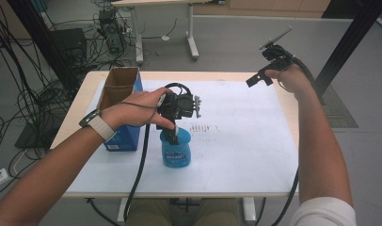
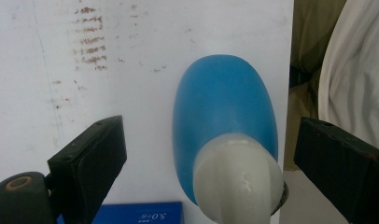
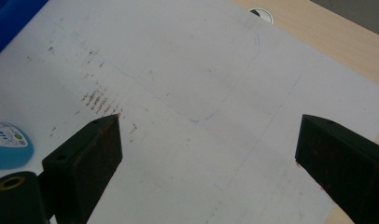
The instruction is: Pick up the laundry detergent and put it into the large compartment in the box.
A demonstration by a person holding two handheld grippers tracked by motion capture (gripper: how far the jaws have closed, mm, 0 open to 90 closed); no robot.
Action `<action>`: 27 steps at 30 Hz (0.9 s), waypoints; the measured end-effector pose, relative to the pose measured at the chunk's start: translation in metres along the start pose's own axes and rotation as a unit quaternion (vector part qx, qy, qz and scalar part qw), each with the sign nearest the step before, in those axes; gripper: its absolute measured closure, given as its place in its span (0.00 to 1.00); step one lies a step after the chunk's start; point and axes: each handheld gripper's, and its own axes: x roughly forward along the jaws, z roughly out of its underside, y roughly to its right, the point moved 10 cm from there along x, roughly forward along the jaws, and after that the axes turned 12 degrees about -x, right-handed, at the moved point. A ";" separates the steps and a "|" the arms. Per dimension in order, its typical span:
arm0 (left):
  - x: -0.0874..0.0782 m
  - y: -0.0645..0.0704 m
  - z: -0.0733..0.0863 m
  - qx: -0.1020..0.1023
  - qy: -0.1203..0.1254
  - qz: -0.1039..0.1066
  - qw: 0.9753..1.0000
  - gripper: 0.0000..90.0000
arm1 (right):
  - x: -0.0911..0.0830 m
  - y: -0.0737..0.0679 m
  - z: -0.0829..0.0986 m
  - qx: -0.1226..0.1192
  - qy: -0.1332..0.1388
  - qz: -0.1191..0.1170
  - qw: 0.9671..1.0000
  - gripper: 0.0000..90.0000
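The blue box (image 2: 131, 213) carries white print at its edge in the left gripper view, seen upside down and reading roughly "5.0", though the rest is too blurred. The blue bottle (image 1: 176, 151) bears a label with white lettering in the high view, too small to make out.

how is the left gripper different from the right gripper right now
The left gripper hangs low over the blue bottle, its jaws on either side of the white cap; the right gripper is raised at the table's far right edge with only the white sheet between its jaws. Both are open and grip nothing.
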 end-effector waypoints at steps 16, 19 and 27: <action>0.008 0.000 0.000 0.000 -0.004 0.004 1.000 0.12 | 0.002 0.001 0.001 0.002 -0.001 -0.001 1.000 0.08; 0.011 0.001 -0.001 0.002 -0.008 0.004 1.000 0.12 | 0.002 0.000 0.001 0.002 -0.001 -0.001 1.000 0.08; 0.014 0.002 -0.001 0.005 -0.013 -0.001 1.000 0.13 | 0.002 0.000 0.001 0.002 0.000 -0.001 1.000 0.08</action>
